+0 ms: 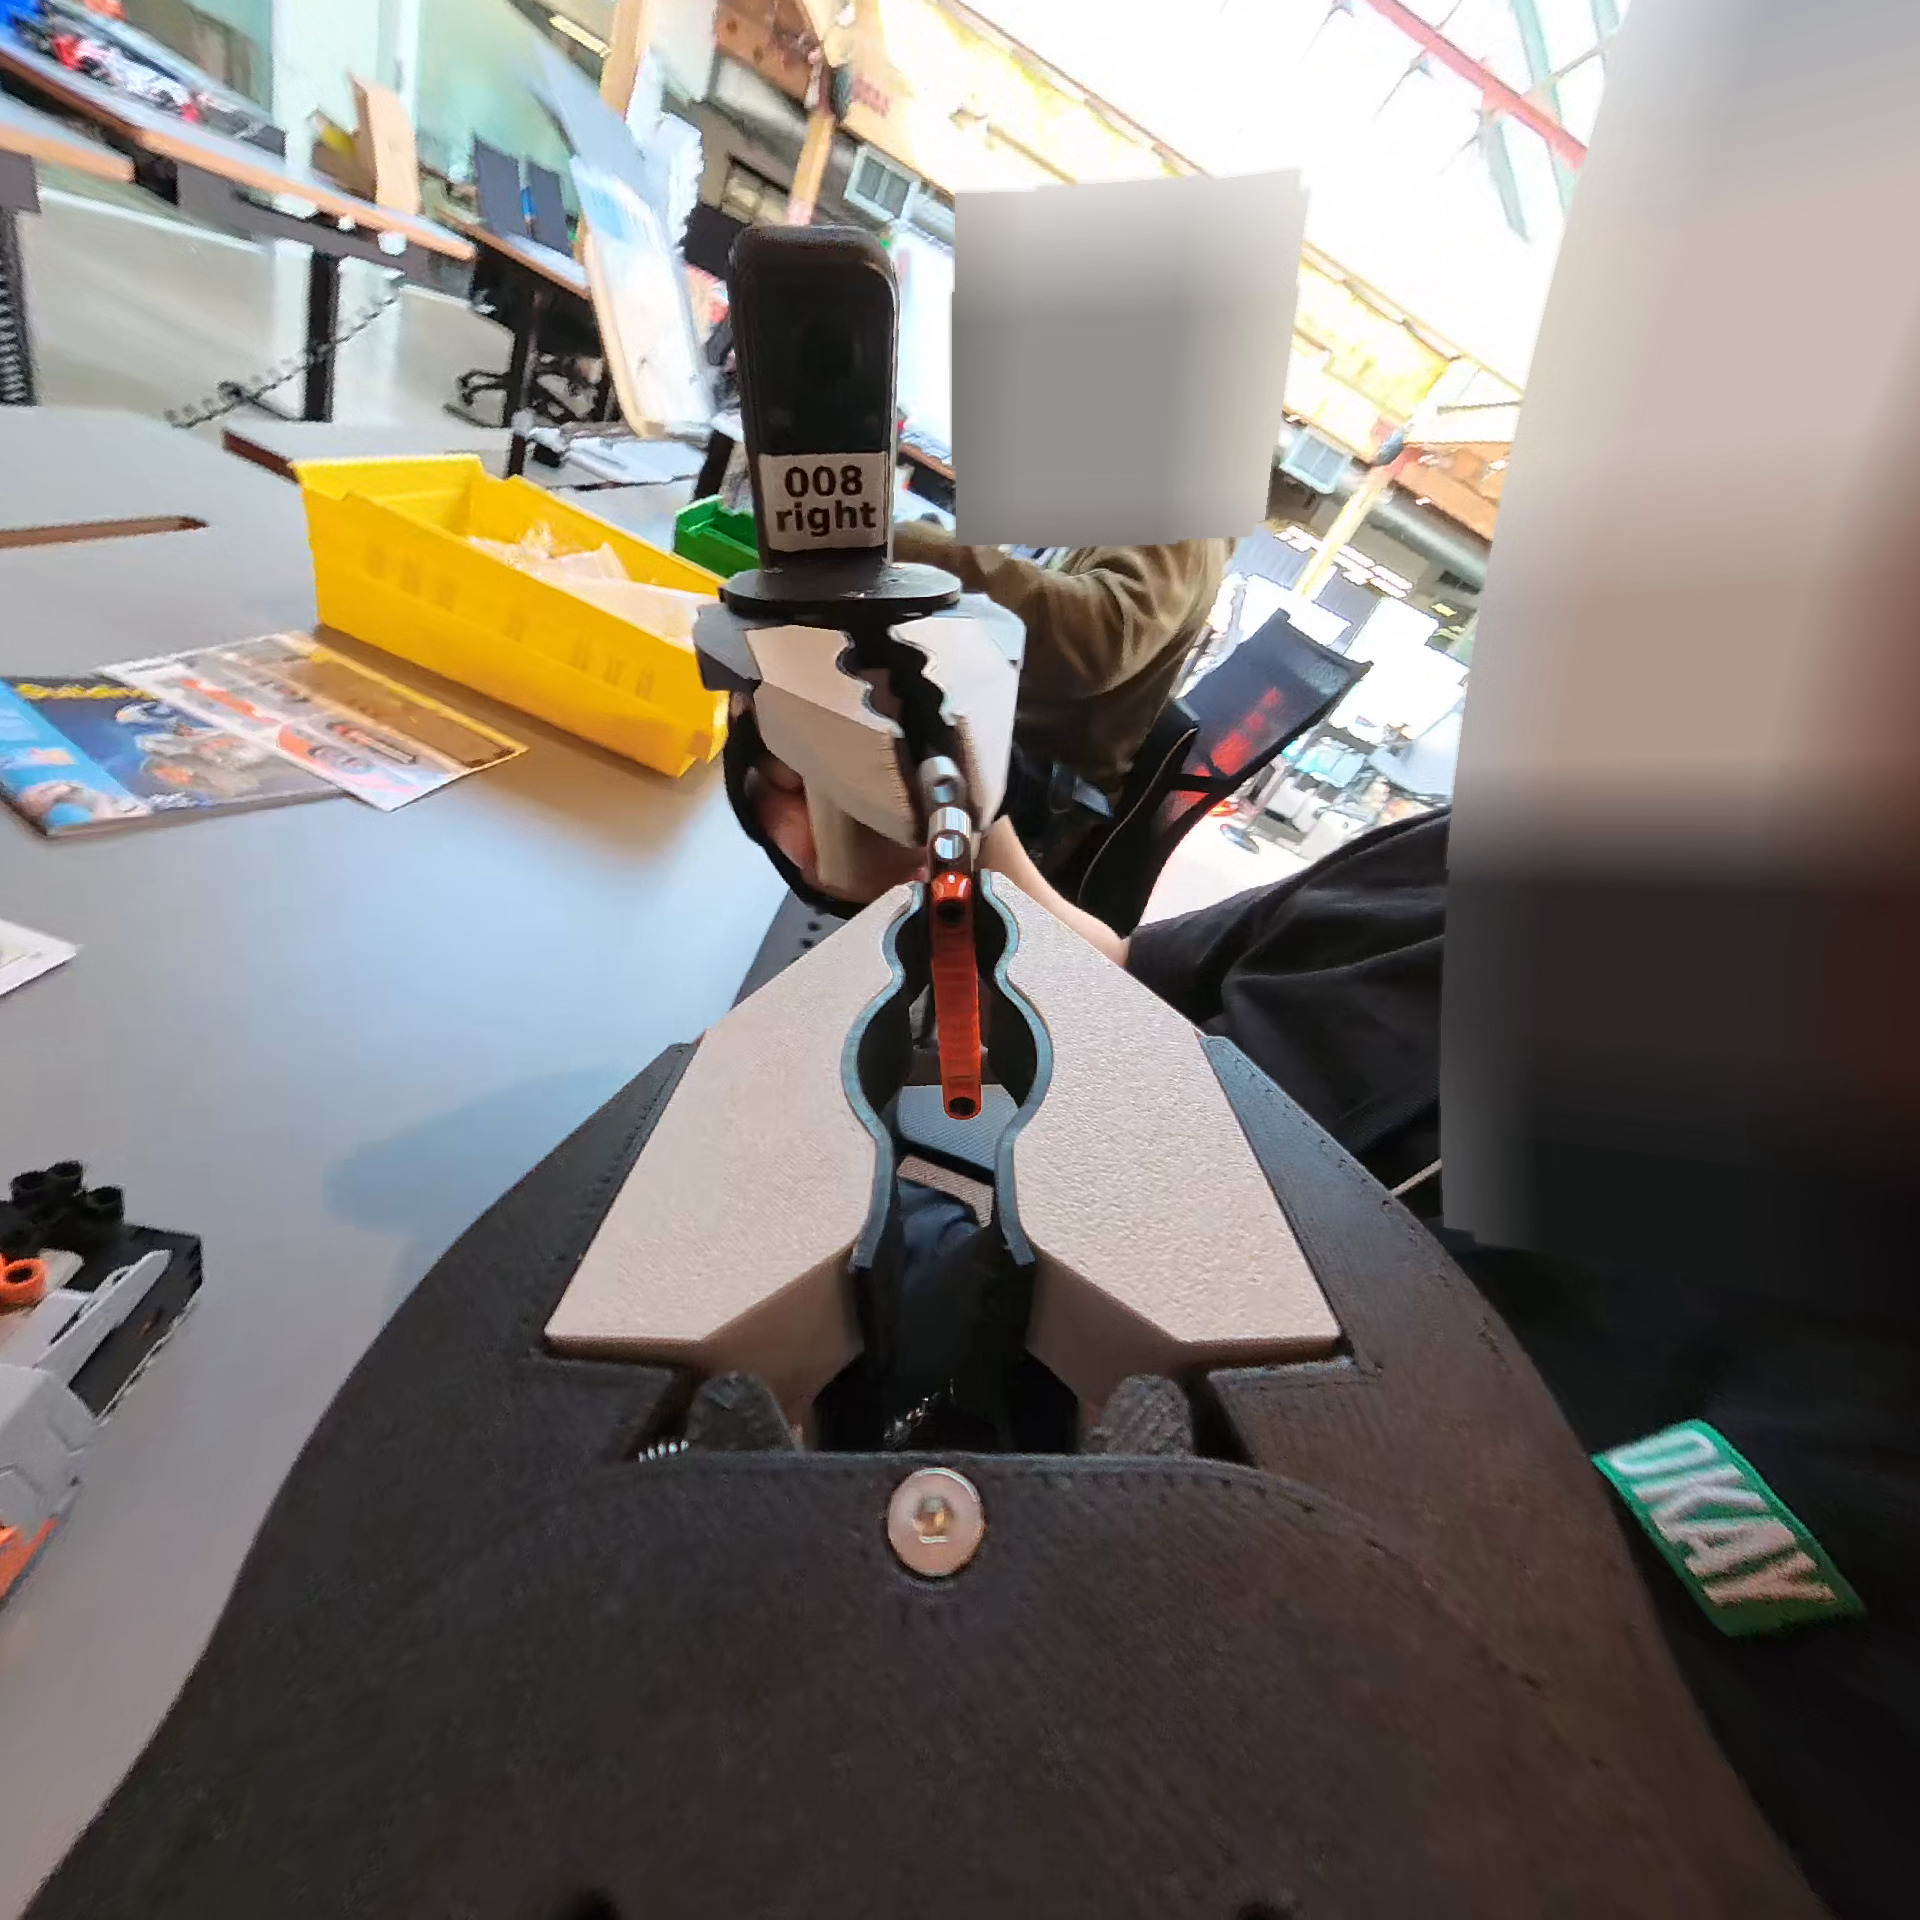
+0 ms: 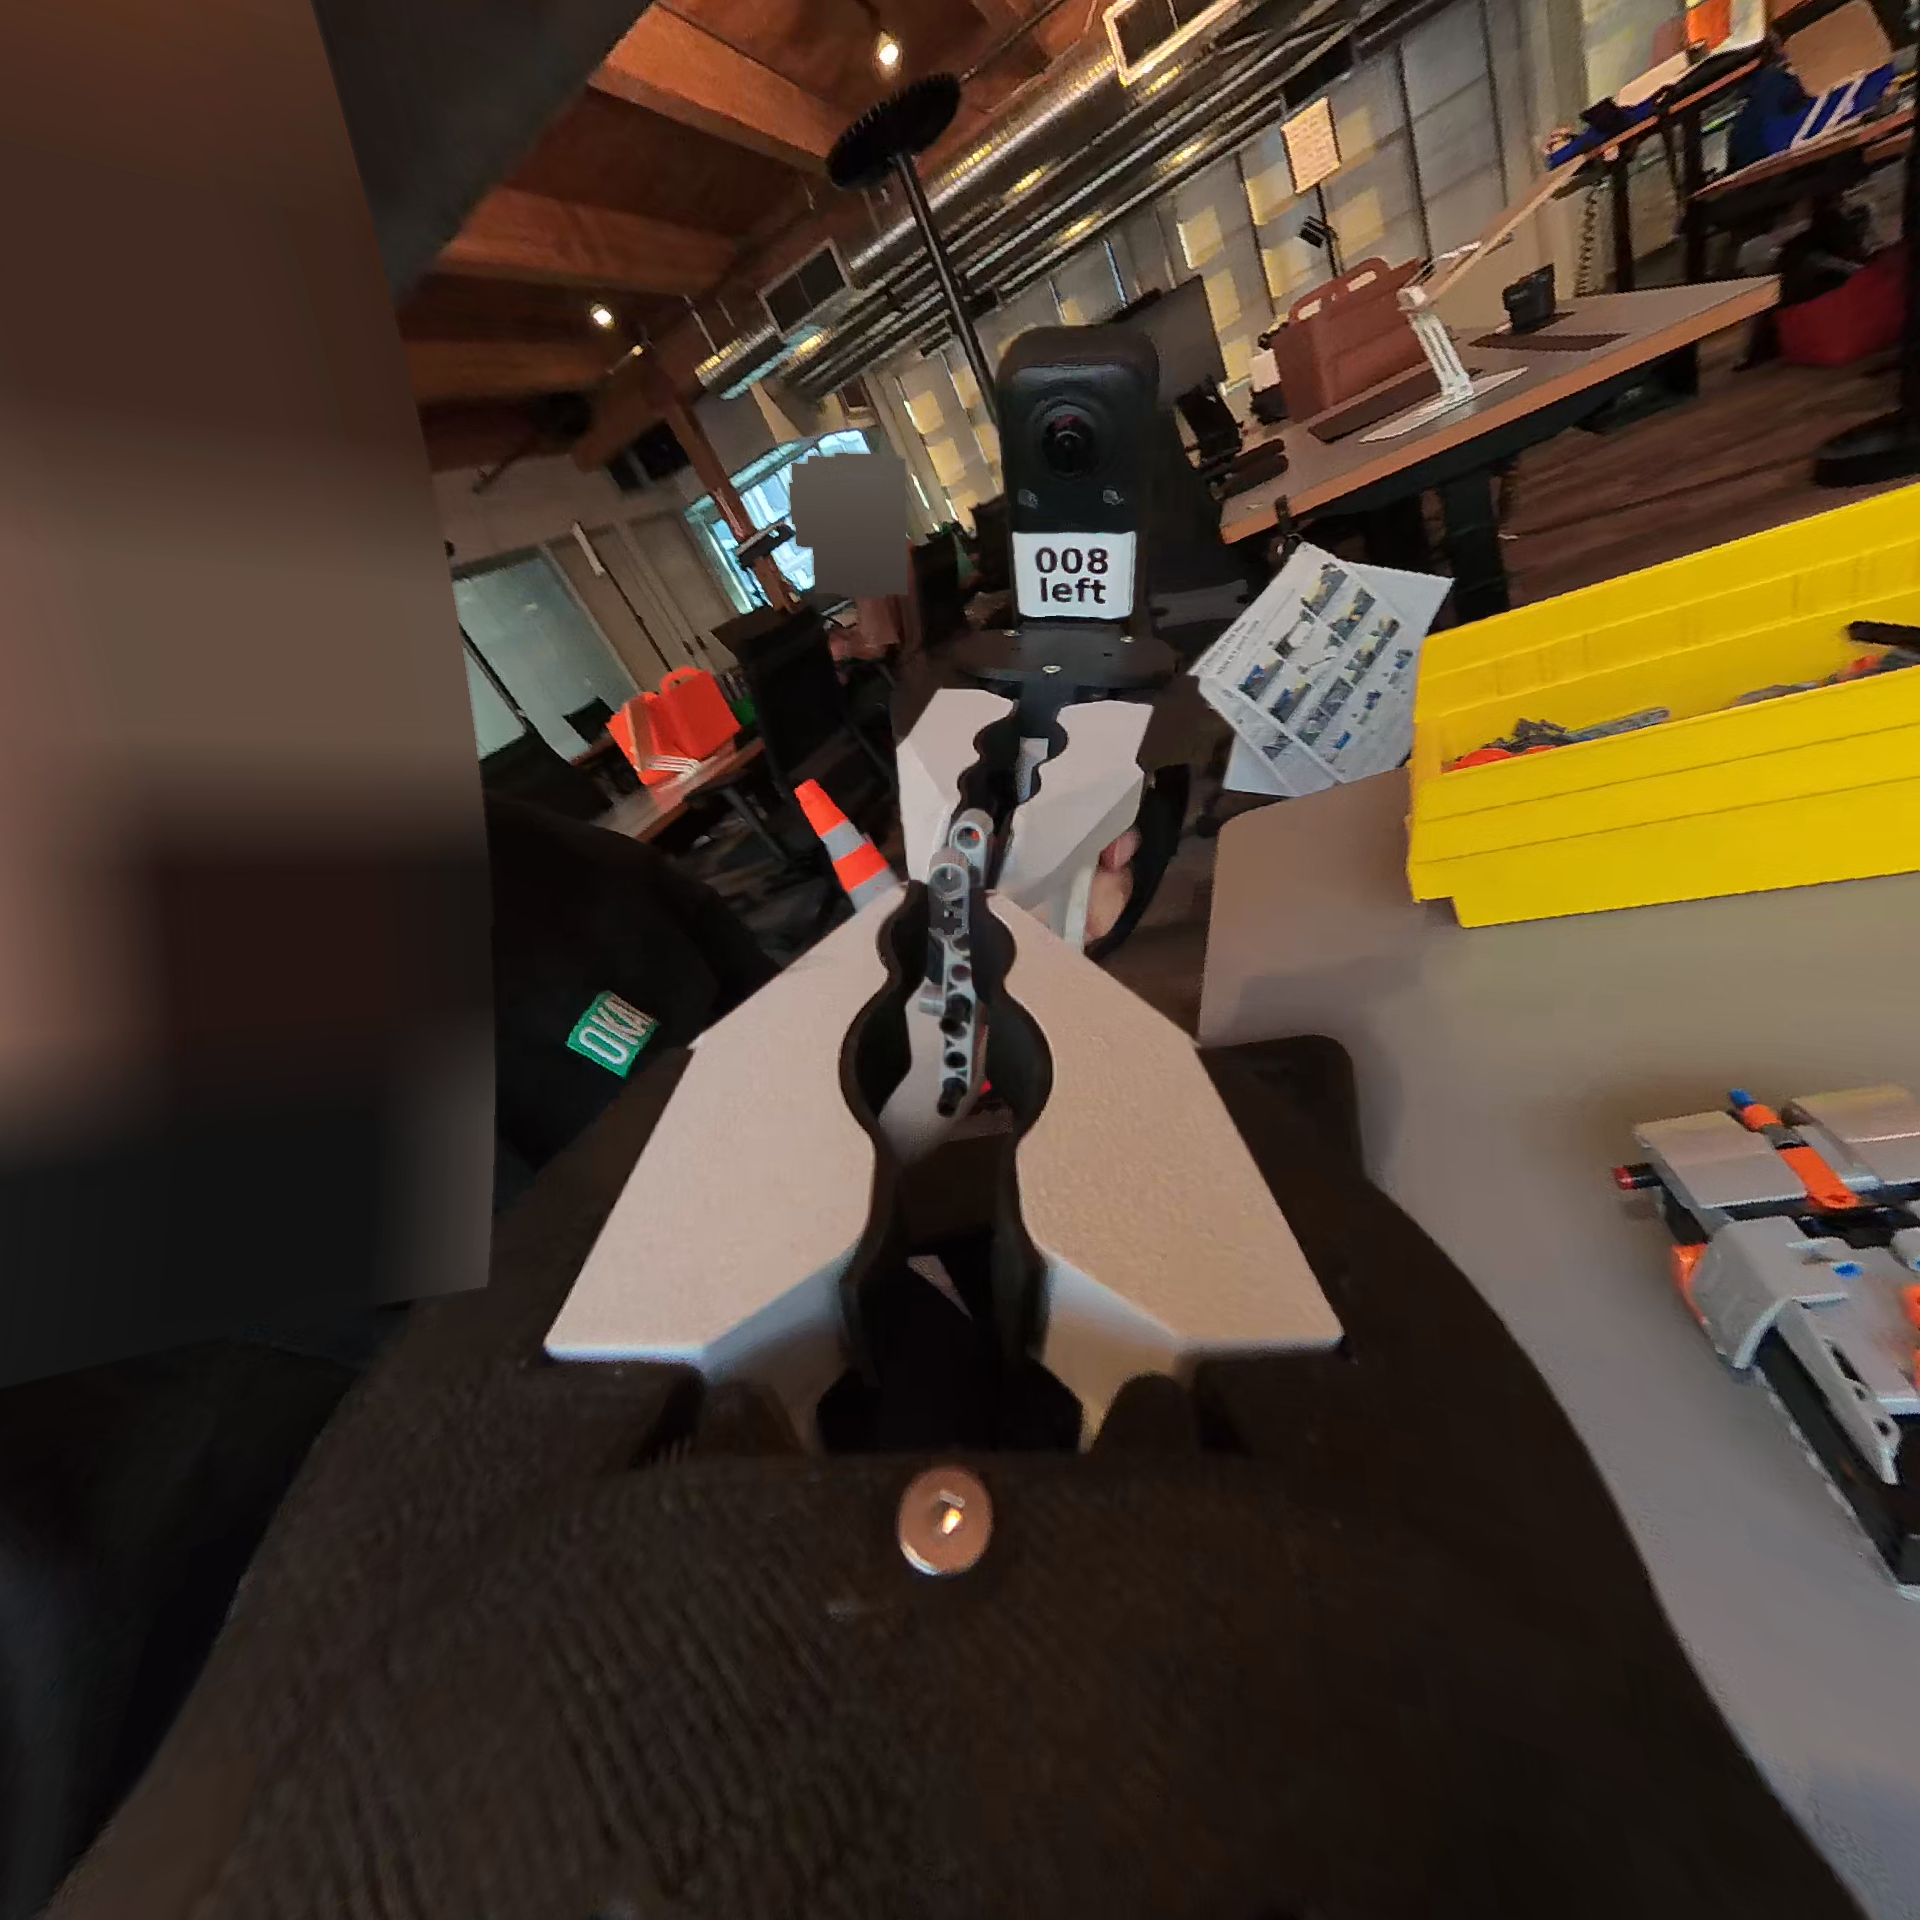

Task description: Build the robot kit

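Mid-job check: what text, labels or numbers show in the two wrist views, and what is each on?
I can say where writing stands, but not quote it.
White label, legible: on the camera mount above the right gripper.
Second white label, legible: on the camera mount above the left gripper.
Green woven patch, legible: on a black garment.
Booklets on the table: too small to read.
Printed sheet: too small to read.

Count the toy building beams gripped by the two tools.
2. An orange beam is clamped in the left tool. A grey beam is clamped in the right tool. More loose beams may lie hidden in the yellow bin.
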Tool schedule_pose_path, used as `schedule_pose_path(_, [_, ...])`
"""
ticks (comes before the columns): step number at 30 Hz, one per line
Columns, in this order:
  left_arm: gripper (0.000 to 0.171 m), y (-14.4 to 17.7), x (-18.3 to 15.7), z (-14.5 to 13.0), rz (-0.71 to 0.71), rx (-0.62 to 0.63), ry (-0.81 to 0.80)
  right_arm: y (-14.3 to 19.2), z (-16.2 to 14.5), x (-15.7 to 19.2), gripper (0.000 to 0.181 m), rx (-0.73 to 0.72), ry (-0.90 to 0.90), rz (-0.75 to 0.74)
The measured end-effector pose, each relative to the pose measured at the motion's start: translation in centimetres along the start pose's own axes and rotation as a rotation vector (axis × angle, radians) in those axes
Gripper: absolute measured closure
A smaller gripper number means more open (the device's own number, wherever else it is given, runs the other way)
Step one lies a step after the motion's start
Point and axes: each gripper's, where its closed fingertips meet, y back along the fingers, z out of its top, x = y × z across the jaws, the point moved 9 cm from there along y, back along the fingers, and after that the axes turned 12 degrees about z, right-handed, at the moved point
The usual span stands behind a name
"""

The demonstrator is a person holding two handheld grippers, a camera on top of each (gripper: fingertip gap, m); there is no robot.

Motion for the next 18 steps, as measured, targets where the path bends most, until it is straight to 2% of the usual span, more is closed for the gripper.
schedule_pose_path(18, [0.166,-0.7,0.1,-0.1,0.037,0.010,0.006,0.4,-0.7,-1.2,0.176,-0.074,-0.101,0.064])
